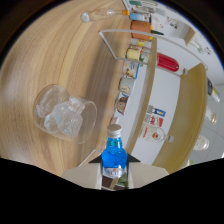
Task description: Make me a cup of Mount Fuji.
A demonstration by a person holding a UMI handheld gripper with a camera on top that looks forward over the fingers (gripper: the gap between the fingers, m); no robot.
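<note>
My gripper (114, 174) is shut on a small bottle of blue liquid (113, 152) with a silver cap, and both pale fingers (82, 175) press on its lower body. The view is rolled to one side, so the wooden table (60, 55) stands on edge and the bottle's cap points toward the wall. A clear tumbler full of ice cubes (65, 117) stands on the table, ahead of the fingers and to the left of the bottle. The bottle's cap is on.
A row of bottles, cans and jars (131, 70) lines the table's edge against the white wall (165, 100). A clear acrylic stand (125, 36) rises near them. A red bottle (168, 63) sits on a shelf beyond.
</note>
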